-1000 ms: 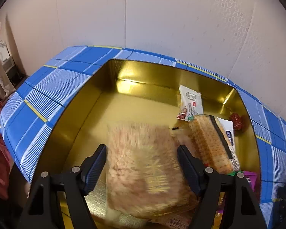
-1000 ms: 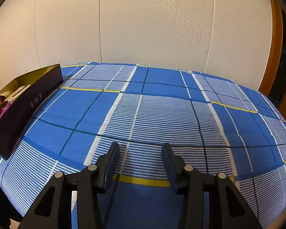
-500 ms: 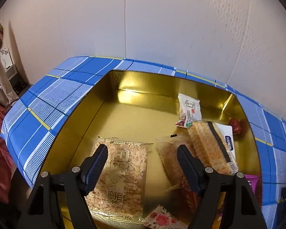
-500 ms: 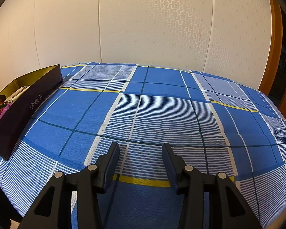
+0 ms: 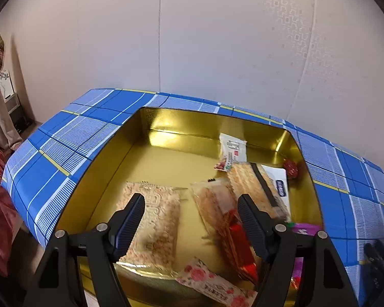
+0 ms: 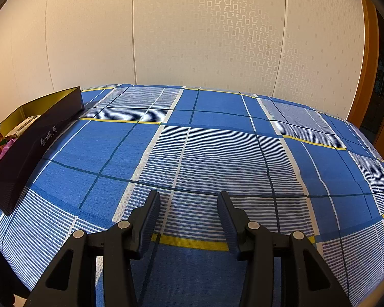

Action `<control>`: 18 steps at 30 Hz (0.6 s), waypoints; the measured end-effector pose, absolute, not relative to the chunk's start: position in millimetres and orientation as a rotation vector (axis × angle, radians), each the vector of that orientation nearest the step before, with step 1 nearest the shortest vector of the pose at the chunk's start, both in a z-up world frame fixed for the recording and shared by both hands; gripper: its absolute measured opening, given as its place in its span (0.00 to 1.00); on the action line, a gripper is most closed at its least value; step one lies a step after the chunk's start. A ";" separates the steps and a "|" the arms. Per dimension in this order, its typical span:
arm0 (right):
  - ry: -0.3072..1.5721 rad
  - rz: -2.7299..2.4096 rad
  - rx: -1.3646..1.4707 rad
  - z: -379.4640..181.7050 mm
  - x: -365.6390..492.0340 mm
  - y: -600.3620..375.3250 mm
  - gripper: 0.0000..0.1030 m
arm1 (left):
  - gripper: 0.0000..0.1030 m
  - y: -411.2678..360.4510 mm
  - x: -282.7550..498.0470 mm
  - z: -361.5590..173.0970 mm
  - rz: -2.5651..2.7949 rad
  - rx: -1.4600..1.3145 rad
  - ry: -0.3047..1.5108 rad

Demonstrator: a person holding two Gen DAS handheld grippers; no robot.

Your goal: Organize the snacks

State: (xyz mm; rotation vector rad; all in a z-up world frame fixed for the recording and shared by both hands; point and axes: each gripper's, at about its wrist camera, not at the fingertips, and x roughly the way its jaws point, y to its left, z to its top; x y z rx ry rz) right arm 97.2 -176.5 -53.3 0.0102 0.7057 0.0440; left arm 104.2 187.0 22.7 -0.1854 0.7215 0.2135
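The left gripper (image 5: 190, 220) is hovering over the gold box (image 5: 110, 153), fingers apart and holding nothing. Inside the box, the rice-puff pack (image 5: 155, 220) is lying toward its left, the cracker pack (image 5: 256, 186) toward its right. A careless dip could be snagging the loose, possibly overlapping wrappers crowding the box's right side. The right gripper (image 6: 188, 220), fingers apart, is waiting over the checked cloth (image 6: 217, 153) beside the box.
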 end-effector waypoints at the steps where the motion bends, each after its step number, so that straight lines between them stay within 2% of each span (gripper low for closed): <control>1: 0.706 0.044 0.011 -53.3 97.0 -176.2 0.45 | 0.73 185.0 102.2 23.3 0.211 -0.185 0.719; 7: 0.707 0.043 0.012 -53.6 97.0 -176.7 0.46 | 0.74 169.8 84.4 28.5 0.201 -0.184 0.704; 14: 0.735 -0.011 0.022 -52.1 101.3 -177.5 0.58 | 0.77 150.3 58.3 28.9 0.201 -0.182 0.687; 17: 0.791 -0.059 -0.002 -46.5 107.3 -170.3 0.58 | 0.79 143.6 47.7 26.8 0.201 -0.171 0.686; 18: 0.812 -0.061 0.006 -44.3 108.8 -166.4 0.58 | 0.83 142.0 44.9 26.0 0.203 -0.171 0.686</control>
